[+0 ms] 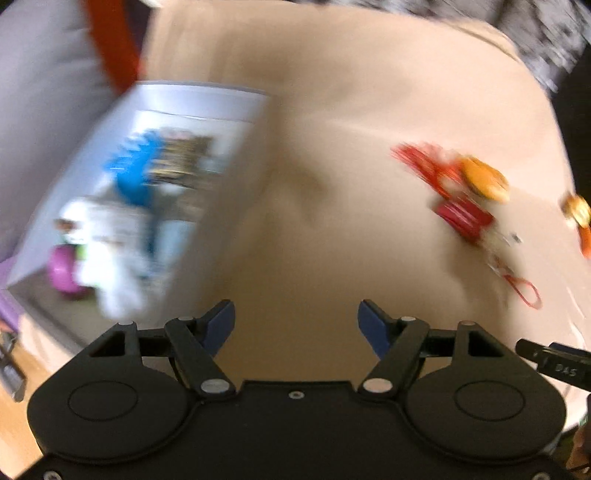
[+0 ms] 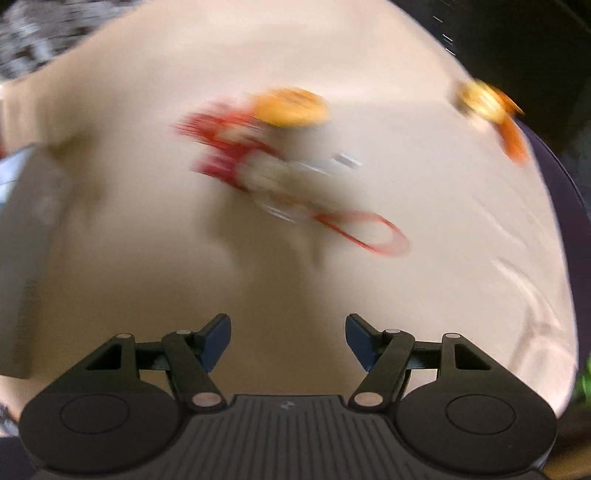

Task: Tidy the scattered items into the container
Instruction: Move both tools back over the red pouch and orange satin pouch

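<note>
Both views are motion-blurred. A pale lavender container (image 1: 192,99) stands at the left of the beige cloth, holding several items, among them a blue one (image 1: 135,177), a white one (image 1: 110,251) and a pink ball (image 1: 64,273). A cluster of red items (image 1: 461,214) with an orange-yellow round piece (image 1: 484,177) and a red loop (image 1: 526,291) lies at the right; it also shows in the right wrist view (image 2: 236,147). Another orange-yellow item (image 2: 487,103) lies at the far right. My left gripper (image 1: 295,321) is open and empty. My right gripper (image 2: 288,332) is open and empty.
The beige cloth (image 1: 332,129) covers the surface and ends in dark surroundings at right (image 2: 535,44). A patterned grey fabric (image 1: 546,33) lies beyond the far edge. An orange-red strip (image 1: 110,48) stands behind the container. The container's corner shows at left (image 2: 14,166).
</note>
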